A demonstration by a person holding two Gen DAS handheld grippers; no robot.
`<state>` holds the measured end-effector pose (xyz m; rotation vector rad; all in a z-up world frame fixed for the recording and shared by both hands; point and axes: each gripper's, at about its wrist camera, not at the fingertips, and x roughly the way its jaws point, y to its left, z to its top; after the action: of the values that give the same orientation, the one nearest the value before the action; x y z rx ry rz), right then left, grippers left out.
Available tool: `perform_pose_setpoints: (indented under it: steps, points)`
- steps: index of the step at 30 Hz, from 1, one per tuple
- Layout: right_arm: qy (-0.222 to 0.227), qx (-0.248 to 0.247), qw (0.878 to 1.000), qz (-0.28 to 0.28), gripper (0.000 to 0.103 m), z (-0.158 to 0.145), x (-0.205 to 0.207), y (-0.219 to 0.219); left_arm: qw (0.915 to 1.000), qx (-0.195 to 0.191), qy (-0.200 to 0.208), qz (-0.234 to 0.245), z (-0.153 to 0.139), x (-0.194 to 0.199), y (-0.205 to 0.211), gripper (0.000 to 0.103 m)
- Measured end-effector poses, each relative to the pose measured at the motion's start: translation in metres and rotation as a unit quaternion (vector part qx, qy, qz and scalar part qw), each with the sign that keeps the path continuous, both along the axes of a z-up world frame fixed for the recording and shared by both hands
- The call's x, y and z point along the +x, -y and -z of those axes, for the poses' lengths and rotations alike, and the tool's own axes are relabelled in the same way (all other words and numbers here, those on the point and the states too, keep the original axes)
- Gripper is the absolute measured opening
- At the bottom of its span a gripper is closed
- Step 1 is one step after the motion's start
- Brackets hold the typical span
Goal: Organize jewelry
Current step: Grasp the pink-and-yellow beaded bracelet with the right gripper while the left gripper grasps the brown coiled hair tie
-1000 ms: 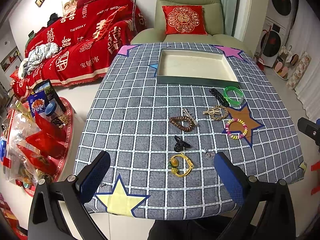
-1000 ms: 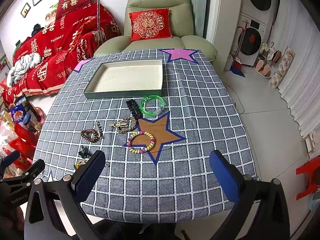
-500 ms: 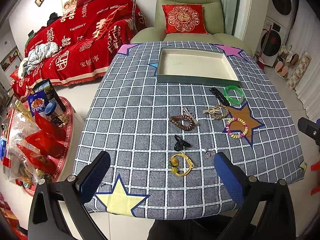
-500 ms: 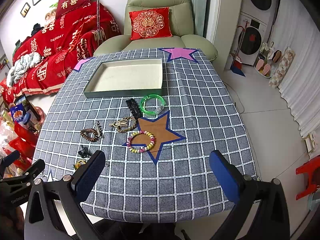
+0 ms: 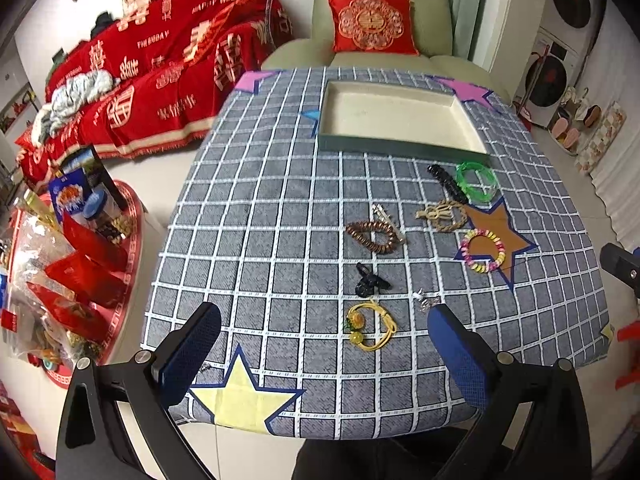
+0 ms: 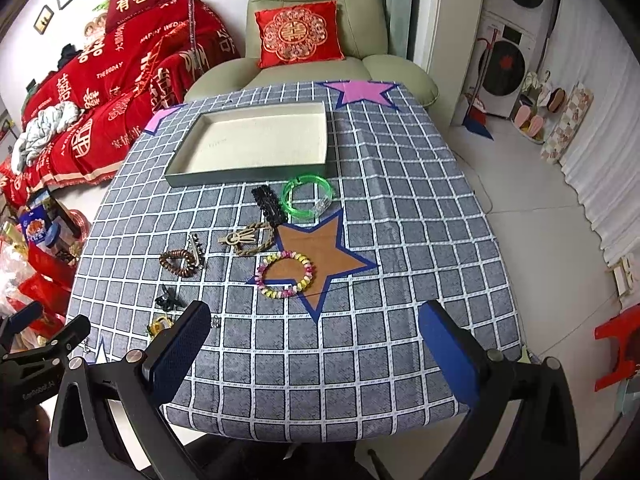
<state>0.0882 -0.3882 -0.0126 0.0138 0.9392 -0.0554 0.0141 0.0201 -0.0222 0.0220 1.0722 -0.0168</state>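
Both grippers hover above the near edge of the table, the left gripper [image 5: 324, 350] and right gripper [image 6: 314, 346] spread wide and holding nothing. The shallow tray [image 5: 400, 148] sits at the far side. Near it lie the green bangle [image 5: 477, 181], black hair clip [image 5: 446, 182], pastel bead bracelet [image 5: 483, 251], brown bead bracelet [image 5: 370, 237] and yellow cord bracelet [image 5: 370, 324]

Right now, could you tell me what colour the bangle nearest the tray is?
Translucent green bangle; clearest in the right wrist view.
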Motion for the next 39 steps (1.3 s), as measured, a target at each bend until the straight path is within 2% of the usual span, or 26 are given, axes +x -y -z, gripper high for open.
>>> perform_pose_setpoints:
  steps: [8, 14, 22, 24, 28, 31, 34, 36, 37, 39]
  points:
    - [-0.057, 0.019, 0.998, 0.030, 0.103, 0.020, 0.024, 0.003, 0.9975, -0.020, -0.067, 0.007, 0.027, 0.037, -0.011, 0.103]
    - [-0.100, 0.029, 0.993, 0.062, 0.103, 0.044, 0.048, 0.006, 0.9920, -0.036, -0.119, 0.021, 0.055, 0.073, -0.011, 0.103]
    - [-0.151, 0.051, 0.983, 0.096, 0.103, 0.081, 0.076, 0.004, 0.9853, -0.082, -0.149, 0.020, 0.084, 0.119, -0.013, 0.103]
    - [-0.164, 0.063, 0.978, 0.110, 0.103, 0.092, 0.084, 0.007, 0.9834, -0.088, -0.158, 0.015, 0.092, 0.130, -0.012, 0.099]
    - [-0.185, 0.090, 0.969, 0.139, 0.103, 0.112, 0.096, 0.013, 0.9786, -0.107, -0.176, 0.006, 0.108, 0.147, -0.009, 0.099]
    - [-0.198, 0.104, 0.962, 0.156, 0.103, 0.126, 0.107, 0.018, 0.9758, -0.114, -0.186, 0.008, 0.117, 0.156, -0.003, 0.089]
    - [-0.204, 0.113, 0.958, 0.164, 0.103, 0.137, 0.117, 0.019, 0.9748, -0.115, -0.191, 0.012, 0.123, 0.163, 0.005, 0.089]
    - [-0.210, 0.115, 0.956, 0.170, 0.098, 0.143, 0.122, 0.020, 0.9747, -0.112, -0.193, 0.017, 0.127, 0.165, 0.011, 0.087]
    - [-0.214, 0.116, 0.954, 0.172, 0.096, 0.147, 0.125, 0.020, 0.9744, -0.111, -0.195, 0.018, 0.129, 0.167, 0.015, 0.081]
    - [-0.224, 0.113, 0.952, 0.176, 0.092, 0.154, 0.130, 0.020, 0.9759, -0.102, -0.191, 0.025, 0.130, 0.172, 0.025, 0.080]
